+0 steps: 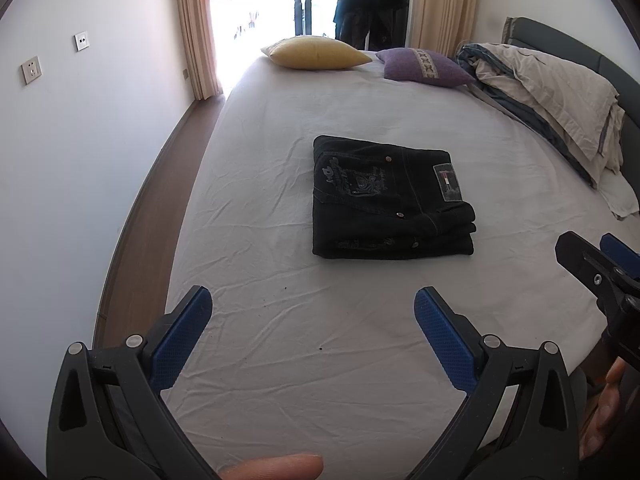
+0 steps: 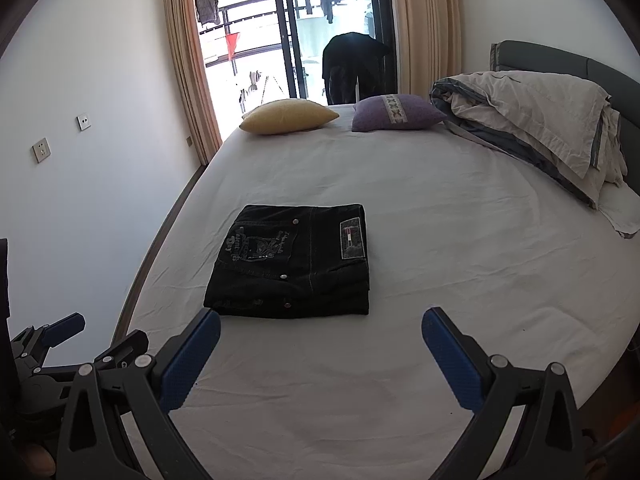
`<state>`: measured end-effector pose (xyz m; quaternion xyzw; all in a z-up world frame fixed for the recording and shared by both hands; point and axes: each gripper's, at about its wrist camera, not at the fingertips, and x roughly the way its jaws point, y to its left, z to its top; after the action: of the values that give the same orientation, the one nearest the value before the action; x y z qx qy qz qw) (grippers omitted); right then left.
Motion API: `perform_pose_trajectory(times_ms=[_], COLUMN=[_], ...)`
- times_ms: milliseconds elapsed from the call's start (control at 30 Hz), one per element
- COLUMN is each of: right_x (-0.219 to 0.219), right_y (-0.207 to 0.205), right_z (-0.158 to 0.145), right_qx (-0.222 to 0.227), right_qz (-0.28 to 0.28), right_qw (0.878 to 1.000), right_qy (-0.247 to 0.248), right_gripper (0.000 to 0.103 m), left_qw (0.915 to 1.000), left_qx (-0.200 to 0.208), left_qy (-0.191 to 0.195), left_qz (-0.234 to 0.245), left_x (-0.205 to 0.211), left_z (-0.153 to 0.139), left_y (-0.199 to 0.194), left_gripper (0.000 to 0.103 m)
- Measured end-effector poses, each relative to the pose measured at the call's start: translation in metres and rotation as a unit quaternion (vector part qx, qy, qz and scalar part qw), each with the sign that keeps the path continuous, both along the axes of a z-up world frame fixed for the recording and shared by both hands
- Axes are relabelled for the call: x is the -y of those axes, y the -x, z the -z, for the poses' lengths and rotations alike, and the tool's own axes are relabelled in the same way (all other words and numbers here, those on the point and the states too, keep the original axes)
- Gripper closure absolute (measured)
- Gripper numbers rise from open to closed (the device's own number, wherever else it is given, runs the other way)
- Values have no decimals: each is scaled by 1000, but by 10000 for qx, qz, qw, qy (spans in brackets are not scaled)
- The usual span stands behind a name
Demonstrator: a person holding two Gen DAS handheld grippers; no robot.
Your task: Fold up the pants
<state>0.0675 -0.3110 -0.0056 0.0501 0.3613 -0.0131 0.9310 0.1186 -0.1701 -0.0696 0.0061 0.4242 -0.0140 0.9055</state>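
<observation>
Black denim pants [image 1: 390,200] lie folded into a compact rectangle on the white bed sheet [image 1: 280,360], pocket embroidery and a waist patch facing up. In the right wrist view the same pants [image 2: 294,264] sit just beyond the fingertips, left of centre. My left gripper [image 1: 313,306] hovers open over bare sheet, well short of the pants, nothing between its blue pads [image 1: 444,340]. My right gripper [image 2: 321,328] is open too and holds nothing. The right gripper [image 1: 600,264] shows at the right edge of the left wrist view. The left gripper [image 2: 64,332] shows at the lower left of the right wrist view.
A yellow pillow [image 1: 316,53] and a purple pillow [image 1: 424,66] lie at the bed's far end. A bundled grey duvet [image 1: 552,96] rests along the headboard on the right. A person [image 1: 368,12] bends over by the balcony door. A wall with sockets [image 1: 31,70] runs along the left.
</observation>
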Motion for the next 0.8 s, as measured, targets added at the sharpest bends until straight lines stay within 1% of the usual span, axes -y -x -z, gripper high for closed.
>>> perform_pose_trajectory(times_ms=[800], right_x=[-6], right_y=[-1], right_z=[4], right_qx=[-45], right_qz=[-51], right_qw=[10000], right_qy=[-2], right_gripper=[0], left_qw=[10000], left_qx=[-18], left_qy=[15], left_qz=[17], left_x=[6], left_z=[4], left_y=[1], left_gripper=[0])
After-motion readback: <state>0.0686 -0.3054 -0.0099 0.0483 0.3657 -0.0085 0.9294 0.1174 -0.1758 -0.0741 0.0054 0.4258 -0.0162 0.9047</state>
